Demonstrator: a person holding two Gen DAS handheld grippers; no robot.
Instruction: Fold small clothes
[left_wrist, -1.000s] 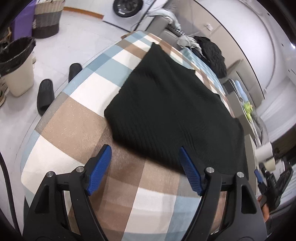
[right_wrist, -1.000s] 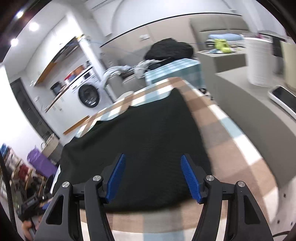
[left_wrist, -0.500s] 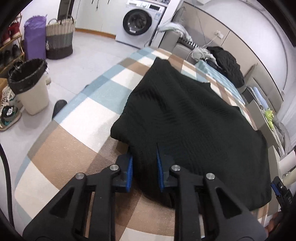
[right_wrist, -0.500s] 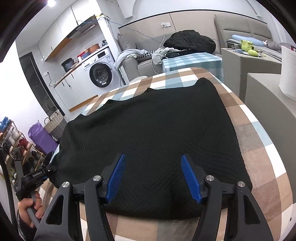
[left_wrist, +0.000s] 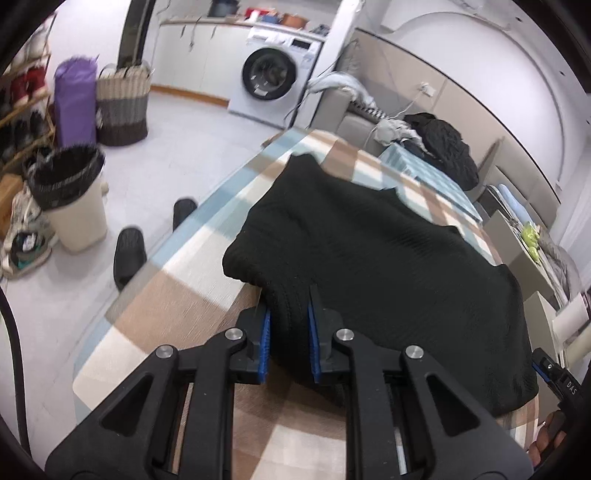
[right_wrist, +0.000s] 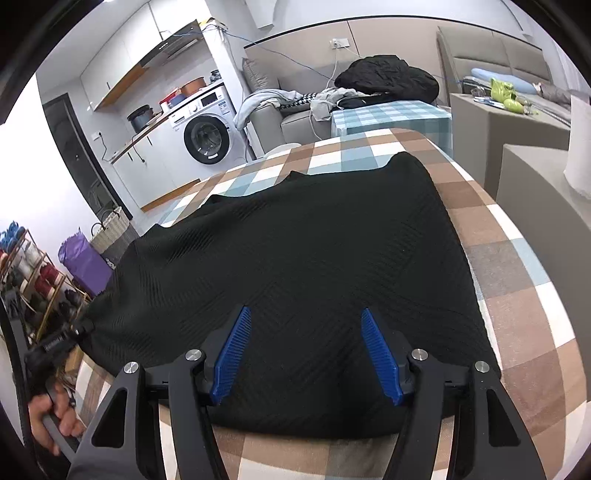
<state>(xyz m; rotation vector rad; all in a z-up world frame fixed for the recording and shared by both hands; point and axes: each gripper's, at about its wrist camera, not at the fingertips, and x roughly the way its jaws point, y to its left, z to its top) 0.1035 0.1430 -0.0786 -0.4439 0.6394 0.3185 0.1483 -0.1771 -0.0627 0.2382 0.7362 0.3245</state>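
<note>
Between the pads of the left gripper (left_wrist: 288, 339), a fold of the black garment's (left_wrist: 369, 258) near edge is pinched tight. Right gripper (right_wrist: 308, 354) hovers wide apart over the same garment, spread across the checkered surface (right_wrist: 517, 295).

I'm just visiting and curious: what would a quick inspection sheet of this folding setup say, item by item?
Surface: checked tablecloth in brown, blue and white covers the table.
Job's things: black knit garment lies spread flat, near edge toward the tools.
Clutter: nothing seen on the cloth beside the garment.
Grippers: left tool is shut on the garment's near edge; right tool is open, over the near edge.
Cables: a black cable runs along the left view's edge; wires hang by the wall socket.
Surroundings: washing machine, bin, slippers, woven basket, black clothes pile behind.
</note>
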